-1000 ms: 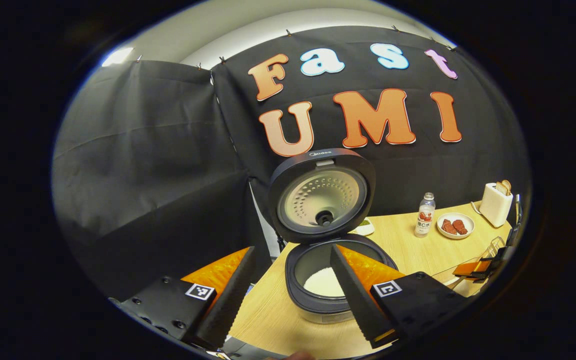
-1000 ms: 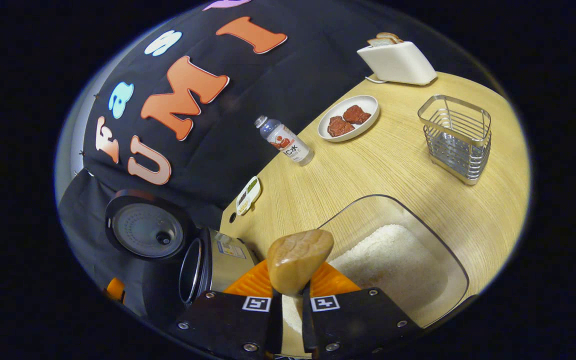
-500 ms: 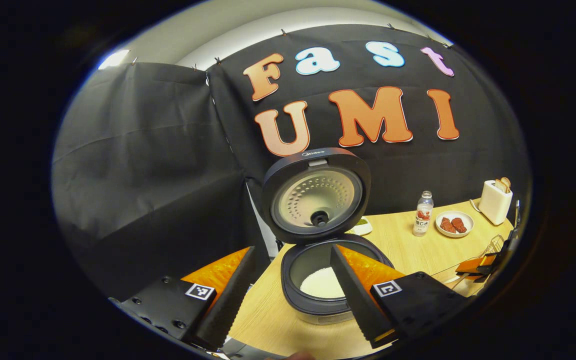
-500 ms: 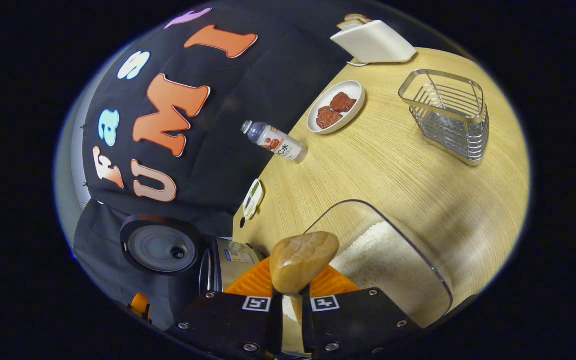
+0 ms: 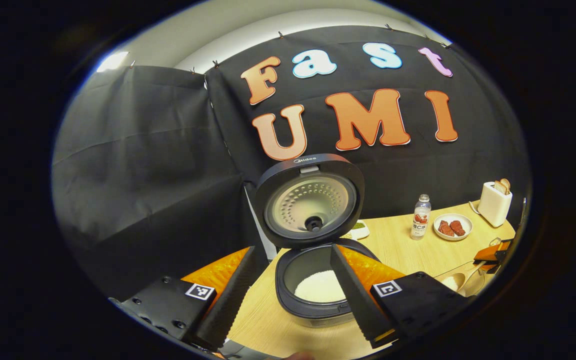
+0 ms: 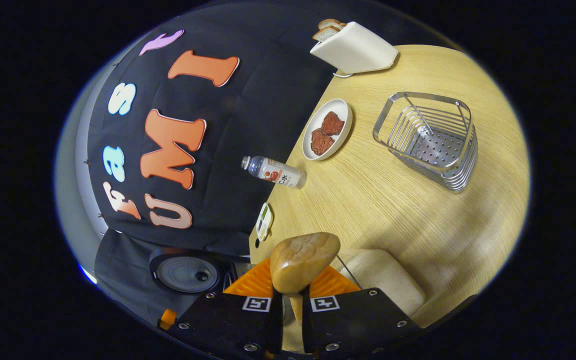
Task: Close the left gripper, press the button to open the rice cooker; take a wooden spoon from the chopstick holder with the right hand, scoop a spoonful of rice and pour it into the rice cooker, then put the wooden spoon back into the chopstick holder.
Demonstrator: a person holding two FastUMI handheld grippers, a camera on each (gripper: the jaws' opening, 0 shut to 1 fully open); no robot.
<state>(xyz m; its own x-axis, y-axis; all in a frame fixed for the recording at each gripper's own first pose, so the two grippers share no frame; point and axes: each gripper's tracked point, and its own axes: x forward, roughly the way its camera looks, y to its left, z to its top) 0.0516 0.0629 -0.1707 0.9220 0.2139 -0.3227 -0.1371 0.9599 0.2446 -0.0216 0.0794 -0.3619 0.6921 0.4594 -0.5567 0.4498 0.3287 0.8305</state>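
Observation:
The rice cooker (image 5: 313, 300) stands open, its lid (image 5: 310, 200) upright and white rice (image 5: 318, 287) in the pot. My left gripper (image 5: 290, 300) hangs open just in front of the cooker, holding nothing. My right gripper (image 6: 292, 305) is shut on the handle of the wooden spoon (image 6: 303, 260), whose bowl sticks up past the fingers. Right of the spoon lies the clear rice box (image 6: 383, 280). The wire chopstick holder (image 6: 428, 140) stands farther off on the table. In the left gripper view the right gripper (image 5: 493, 250) and the spoon (image 5: 460, 280) sit at the far right.
On the wooden table (image 6: 378, 200) are a plate of meat (image 6: 325, 130), a lying-looking bottle (image 6: 273, 172), a white toaster with bread (image 6: 353, 47) and a small dish (image 6: 264, 221) by the table's edge. The open cooker lid (image 6: 185, 275) shows low left.
The right gripper has rolled and swung with the spoon; the rice box has slid toward the view's bottom and the holder nearer its middle. The left gripper drifted slightly, staying open.

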